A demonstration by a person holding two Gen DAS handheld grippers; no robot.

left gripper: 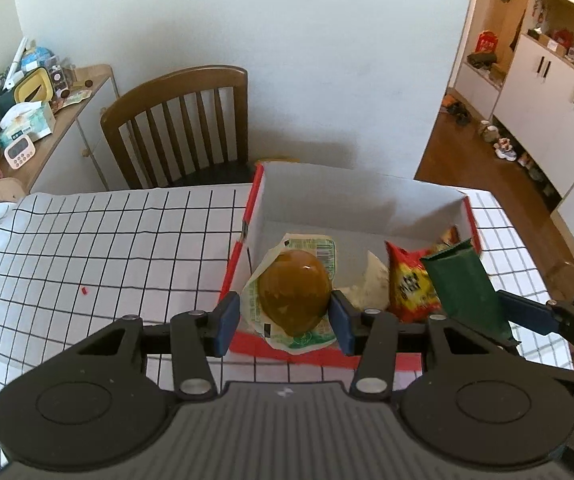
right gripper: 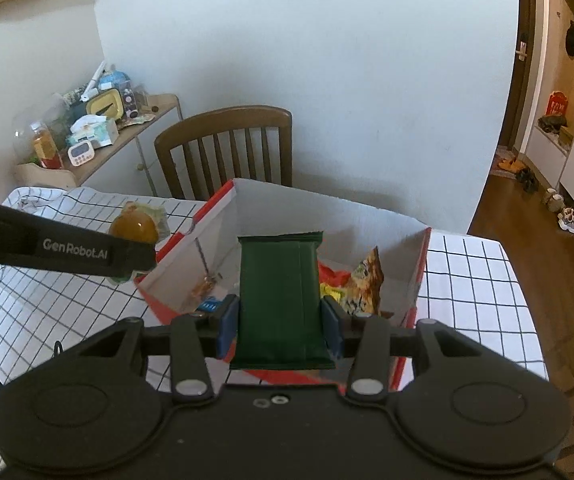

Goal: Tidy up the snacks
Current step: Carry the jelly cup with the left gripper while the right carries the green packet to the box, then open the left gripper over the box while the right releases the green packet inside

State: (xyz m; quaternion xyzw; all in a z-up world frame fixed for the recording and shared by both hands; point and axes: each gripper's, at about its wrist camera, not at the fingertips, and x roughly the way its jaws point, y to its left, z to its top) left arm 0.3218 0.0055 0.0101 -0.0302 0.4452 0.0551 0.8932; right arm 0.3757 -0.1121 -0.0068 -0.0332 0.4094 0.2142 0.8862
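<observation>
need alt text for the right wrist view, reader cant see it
The right claw grips a dark green snack packet upright over an open red-and-white box holding other snack bags, on a checked tablecloth. At left, the left claw carries a brown, round packaged snack.

**Box left half open, right side crowded**

Far-left floor of my box (left gripper: 367,208) is bare, so there's room to go in there. Red-yellow snack bag (left gripper: 409,284) and the other packets crowd the right wall. Checked tablecloth (left gripper: 107,248) left of the box is clear. Wooden chair (left gripper: 183,124) blocks beyond the far edge.
</observation>
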